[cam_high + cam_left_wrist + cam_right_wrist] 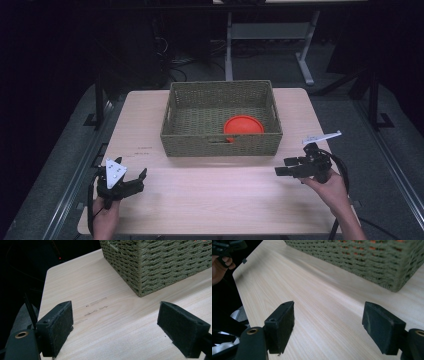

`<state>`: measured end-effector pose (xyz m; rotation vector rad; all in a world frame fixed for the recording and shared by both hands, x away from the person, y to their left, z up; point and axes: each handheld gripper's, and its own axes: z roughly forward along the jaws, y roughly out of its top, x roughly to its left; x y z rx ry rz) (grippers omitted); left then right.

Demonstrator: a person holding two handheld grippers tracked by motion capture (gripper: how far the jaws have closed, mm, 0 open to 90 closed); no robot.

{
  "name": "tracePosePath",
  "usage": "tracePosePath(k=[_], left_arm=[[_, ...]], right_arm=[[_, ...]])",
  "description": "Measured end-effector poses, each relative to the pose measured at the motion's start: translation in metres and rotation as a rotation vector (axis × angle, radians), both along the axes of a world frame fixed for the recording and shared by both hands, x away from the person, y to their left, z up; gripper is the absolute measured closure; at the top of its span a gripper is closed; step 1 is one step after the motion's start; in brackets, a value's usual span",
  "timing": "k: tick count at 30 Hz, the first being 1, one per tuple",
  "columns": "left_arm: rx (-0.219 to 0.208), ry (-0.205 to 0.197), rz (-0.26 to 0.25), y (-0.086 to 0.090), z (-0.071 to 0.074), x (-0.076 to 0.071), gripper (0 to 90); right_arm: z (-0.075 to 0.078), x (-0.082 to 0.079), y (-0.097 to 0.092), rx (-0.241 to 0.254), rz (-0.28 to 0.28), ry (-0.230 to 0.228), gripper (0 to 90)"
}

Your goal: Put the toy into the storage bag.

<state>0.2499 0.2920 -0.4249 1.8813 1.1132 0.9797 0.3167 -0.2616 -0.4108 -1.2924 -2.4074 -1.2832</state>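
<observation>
A green woven basket (200, 142) stands at the back middle of the light wooden table (215, 195). An orange round plate (243, 124) lies inside it at the front right. My left gripper (134, 180) rests low at the table's front left, jaws open and empty, facing the basket's corner (140, 290). My right gripper (282, 167) hovers at the front right, pointing left across the table, jaws wide open with nothing between them. In the right gripper view the basket wall (367, 262) shows orange through its weave, and the other hand (219, 262) is at far left.
Faint pencil marks (96, 305) lie on the tabletop left of the basket. Beyond the table stand a white desk frame (270, 35) and dark floor. Bare wood stretches between the two grippers in front of the basket.
</observation>
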Motion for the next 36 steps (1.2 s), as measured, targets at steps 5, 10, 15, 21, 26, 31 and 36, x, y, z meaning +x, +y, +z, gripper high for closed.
tracePosePath(k=[5,10,15,21,26,31,36], left_arm=[[-0.003,0.003,-0.001,-0.001,0.000,0.000,12.8],[0.000,0.004,-0.002,-0.001,-0.001,0.000,12.9],[0.004,0.002,-0.002,-0.002,-0.001,0.000,12.8],[0.006,0.005,-0.002,-0.002,0.000,0.000,12.8],[0.002,0.005,-0.007,-0.002,-0.001,0.000,12.8],[0.001,0.002,-0.011,-0.003,0.000,-0.001,12.8],[-0.001,0.009,-0.017,-0.004,0.000,0.000,12.8]], right_arm=[[-0.013,-0.006,-0.003,0.009,-0.012,0.013,25.4],[-0.022,-0.011,-0.007,0.010,-0.017,0.022,24.9],[-0.029,-0.016,-0.010,0.022,-0.024,0.022,24.4],[-0.036,-0.023,-0.013,0.028,-0.035,0.016,23.4],[-0.043,-0.031,-0.017,0.036,-0.049,0.003,23.4],[-0.045,-0.036,-0.019,0.045,-0.056,-0.013,23.4],[-0.048,-0.045,-0.021,0.059,-0.059,-0.034,22.8]])
